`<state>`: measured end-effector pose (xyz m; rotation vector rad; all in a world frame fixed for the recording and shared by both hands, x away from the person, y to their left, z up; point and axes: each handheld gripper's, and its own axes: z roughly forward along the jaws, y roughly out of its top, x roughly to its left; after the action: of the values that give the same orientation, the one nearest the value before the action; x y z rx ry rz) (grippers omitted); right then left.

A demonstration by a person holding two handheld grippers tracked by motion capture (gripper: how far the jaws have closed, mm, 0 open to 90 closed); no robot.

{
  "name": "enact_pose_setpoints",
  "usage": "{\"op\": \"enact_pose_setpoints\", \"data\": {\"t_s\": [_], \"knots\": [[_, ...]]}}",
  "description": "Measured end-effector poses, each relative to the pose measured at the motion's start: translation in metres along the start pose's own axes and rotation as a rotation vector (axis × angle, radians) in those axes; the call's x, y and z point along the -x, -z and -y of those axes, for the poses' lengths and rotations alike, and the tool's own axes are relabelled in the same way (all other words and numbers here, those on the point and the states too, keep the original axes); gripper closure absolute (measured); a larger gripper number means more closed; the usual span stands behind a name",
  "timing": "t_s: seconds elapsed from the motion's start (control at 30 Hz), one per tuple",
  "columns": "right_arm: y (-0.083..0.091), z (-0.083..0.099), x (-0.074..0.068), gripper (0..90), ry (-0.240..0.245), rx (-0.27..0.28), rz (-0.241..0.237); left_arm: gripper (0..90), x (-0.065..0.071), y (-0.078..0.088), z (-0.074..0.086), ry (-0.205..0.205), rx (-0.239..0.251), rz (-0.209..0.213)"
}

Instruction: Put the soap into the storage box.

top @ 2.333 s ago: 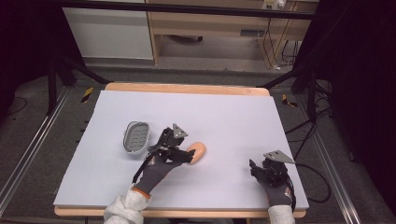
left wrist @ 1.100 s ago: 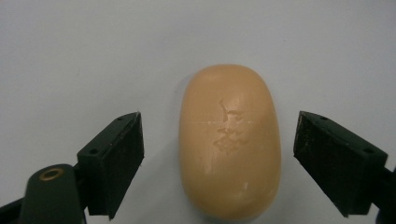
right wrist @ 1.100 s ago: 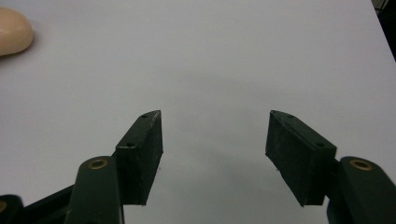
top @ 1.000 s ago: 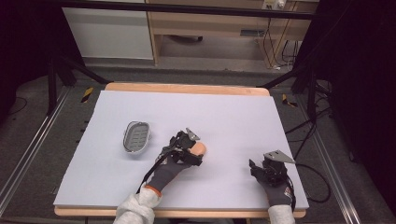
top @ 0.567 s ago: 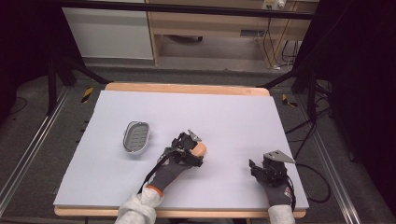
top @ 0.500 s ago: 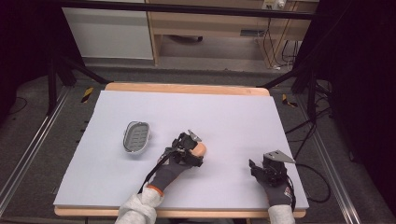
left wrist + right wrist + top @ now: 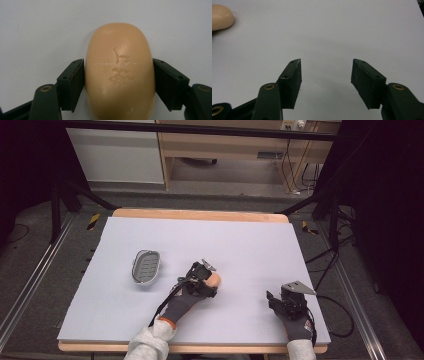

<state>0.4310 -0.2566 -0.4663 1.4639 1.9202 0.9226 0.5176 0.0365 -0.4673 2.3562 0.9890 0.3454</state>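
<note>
A peach oval soap bar (image 7: pixel 120 75) lies on the pale lilac mat, right of the table's middle (image 7: pixel 216 279). My left gripper (image 7: pixel 118 62) straddles it, both black pads pressed against its sides; in the high view the gloved hand and gripper (image 7: pixel 204 273) cover the bar's left part. A grey metal soap dish (image 7: pixel 145 266) sits empty to the left, apart from the bar. My right gripper (image 7: pixel 327 61) rests near the front right (image 7: pixel 273 298), open, nothing between its pads. The soap's end (image 7: pixel 220 16) shows at the upper left of the right gripper view.
The lilac mat (image 7: pixel 240 240) covers a wooden-edged table. Black frame poles and cables stand beyond the right and left edges. A cable trails from the right gripper off the table's right side.
The left gripper has slid right over the soap bar and now grips it. In the last second it has barely moved. The right gripper has stayed put.
</note>
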Motion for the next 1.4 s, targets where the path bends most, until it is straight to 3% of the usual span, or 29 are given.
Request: {"op": "enact_pose_setpoints", "data": {"t_s": [0.93, 1.4], "knots": [[-0.001, 0.000, 0.000, 41.8, 0.005, -0.005, -0.005, 31.8, 0.000, 0.001, -0.001, -0.002, -0.003, -0.014], [-0.001, 0.000, 0.000, 41.8, 0.004, -0.003, -0.004, 31.8, -0.003, 0.027, -0.001, 0.000, 0.050, -0.002]]}}
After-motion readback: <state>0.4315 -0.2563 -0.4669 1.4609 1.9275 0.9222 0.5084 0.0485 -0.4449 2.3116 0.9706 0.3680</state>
